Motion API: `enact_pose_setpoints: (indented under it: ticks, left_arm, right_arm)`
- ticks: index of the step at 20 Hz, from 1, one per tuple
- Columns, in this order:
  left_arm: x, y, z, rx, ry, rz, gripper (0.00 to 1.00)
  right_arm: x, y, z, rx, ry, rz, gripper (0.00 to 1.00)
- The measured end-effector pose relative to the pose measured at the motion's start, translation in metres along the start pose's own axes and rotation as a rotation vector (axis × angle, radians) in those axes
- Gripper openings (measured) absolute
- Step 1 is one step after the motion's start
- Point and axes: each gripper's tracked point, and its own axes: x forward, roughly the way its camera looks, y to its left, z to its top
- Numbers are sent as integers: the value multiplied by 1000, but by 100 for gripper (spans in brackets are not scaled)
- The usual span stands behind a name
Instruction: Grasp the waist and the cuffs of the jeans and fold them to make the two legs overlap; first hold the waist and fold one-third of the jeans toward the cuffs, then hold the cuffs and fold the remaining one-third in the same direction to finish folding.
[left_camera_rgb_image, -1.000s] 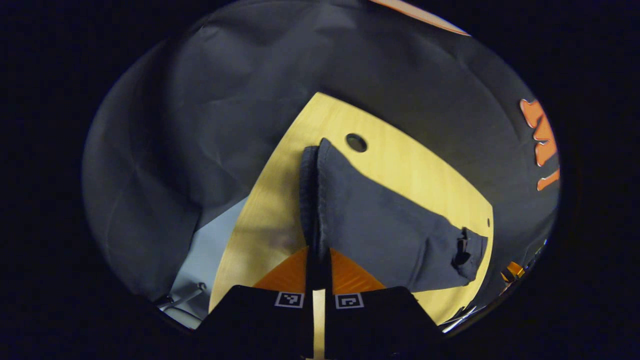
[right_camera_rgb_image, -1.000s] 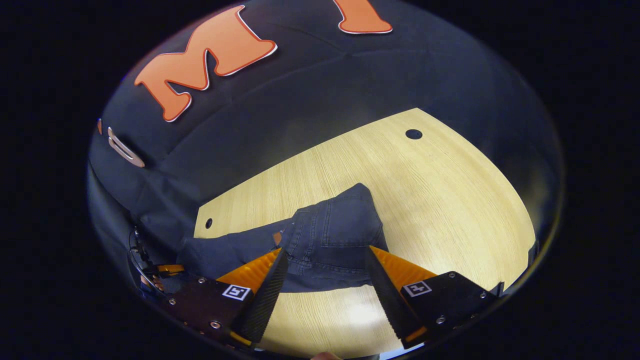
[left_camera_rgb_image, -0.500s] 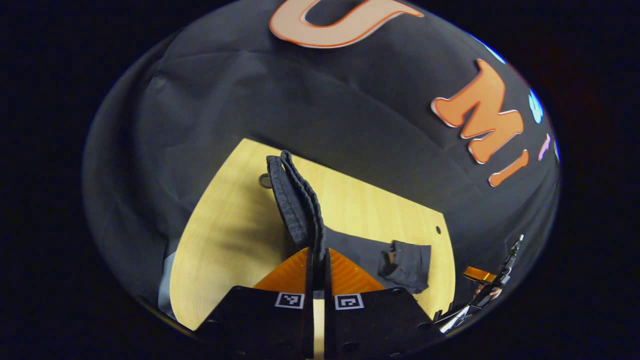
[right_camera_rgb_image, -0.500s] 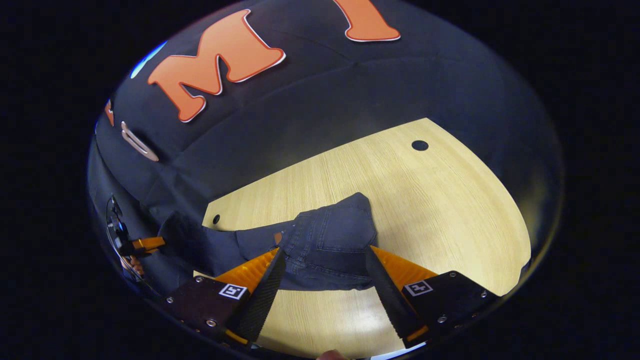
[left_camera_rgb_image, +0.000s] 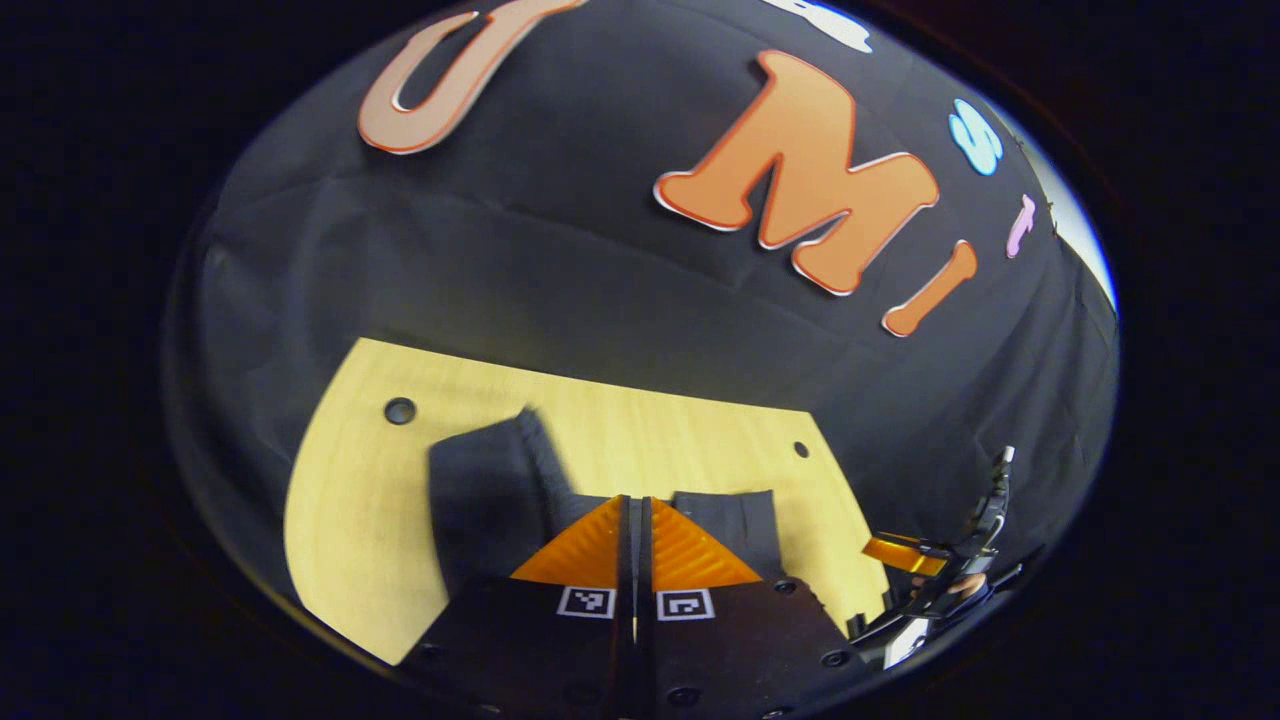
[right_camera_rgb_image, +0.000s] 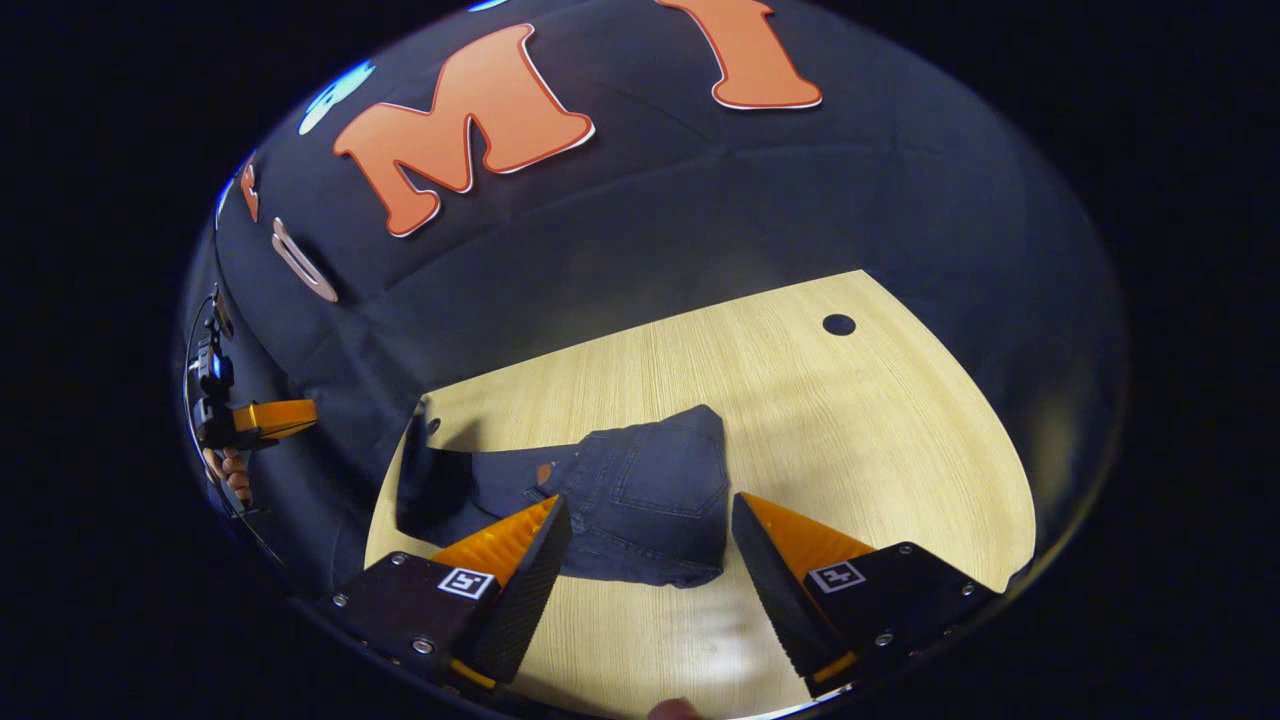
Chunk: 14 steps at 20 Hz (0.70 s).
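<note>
wall: black cloth (right_camera_rgb_image: 900, 200) | table: light wood (right_camera_rgb_image: 880, 420), round holes (right_camera_rgb_image: 838, 324)

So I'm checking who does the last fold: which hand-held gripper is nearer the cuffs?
Left. The left hand-held gripper is clamped on the cuffs; the right hand-held gripper hangs open over the folded waist.
</note>
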Motion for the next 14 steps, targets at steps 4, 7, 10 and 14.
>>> enact_pose_setpoints:
  ticks: [4, 7, 10, 14]
  left_arm:
    - [30, 48, -28, 25, 68, 153, 1]
    - [42, 80, -79, 25, 204, 204, 20]
    - [68, 93, -118, -2, 307, 217, 46]
    - [104, 121, -155, -50, 408, 282, 100]
  right_arm:
    - [1, -12, -3, 16, 15, 1, 98]
    - [4, -16, -4, 31, 20, -6, 98]
    - [5, -19, -8, 31, 28, -16, 98]
    - [5, -27, -12, 37, 45, -40, 98]
